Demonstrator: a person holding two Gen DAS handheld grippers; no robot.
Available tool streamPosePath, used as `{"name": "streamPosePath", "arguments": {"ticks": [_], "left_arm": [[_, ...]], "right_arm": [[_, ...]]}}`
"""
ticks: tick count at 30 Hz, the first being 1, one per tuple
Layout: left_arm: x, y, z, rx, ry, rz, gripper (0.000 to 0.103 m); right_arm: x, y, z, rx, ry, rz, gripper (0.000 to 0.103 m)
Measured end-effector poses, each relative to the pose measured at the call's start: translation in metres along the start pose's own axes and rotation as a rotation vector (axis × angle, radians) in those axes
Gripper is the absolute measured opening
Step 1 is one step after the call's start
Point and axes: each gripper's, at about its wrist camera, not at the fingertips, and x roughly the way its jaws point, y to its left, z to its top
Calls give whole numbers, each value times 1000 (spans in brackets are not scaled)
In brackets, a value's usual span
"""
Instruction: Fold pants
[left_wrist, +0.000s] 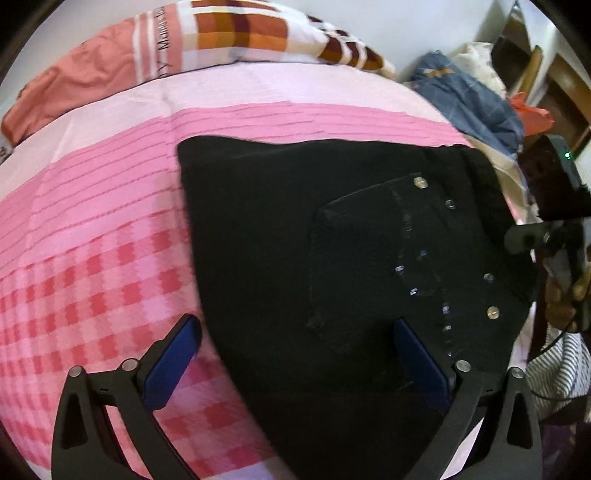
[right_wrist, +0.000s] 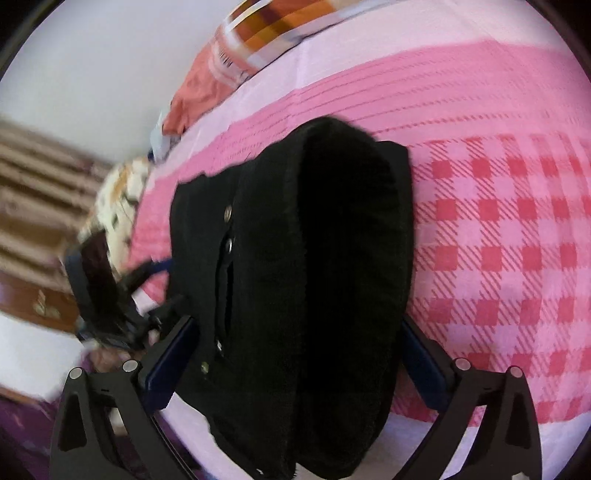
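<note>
My black pants (left_wrist: 332, 236) lie folded into a compact stack on the bed (left_wrist: 110, 240), so folding looks nearly finished, and both my left tongs (left_wrist: 295, 365) and right tongs (right_wrist: 295, 365) gape wide, gripping nothing.

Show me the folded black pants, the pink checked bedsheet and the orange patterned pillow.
Folded black pants (left_wrist: 295, 229): left wrist view, flat upper panel.
Pink checked bedsheet (left_wrist: 92, 280): left wrist view, bare checked area.
Orange patterned pillow (left_wrist: 240, 33): left wrist view, checked face.

Soft, even daylight; heavy fisheye bending and dark vignette at every edge; motion blur around nine o'clock in the right wrist view.
</note>
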Motion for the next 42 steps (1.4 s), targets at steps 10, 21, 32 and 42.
{"name": "streamPosePath", "arguments": {"ticks": [10, 21, 32, 42], "left_arm": [[-5, 32, 4, -119, -44, -138, 41], [1, 56, 17, -133, 62, -294, 57], [-1, 43, 19, -185, -14, -285, 35], [-58, 44, 11, -208, -157, -192, 28]], "right_arm": [[-2, -4, -6, 23, -34, 28, 42], [-4, -25, 1, 58, 5, 128, 72], [-8, -12, -7, 91, -66, 96, 41], [-9, 23, -2, 115, -107, 226, 39]]}}
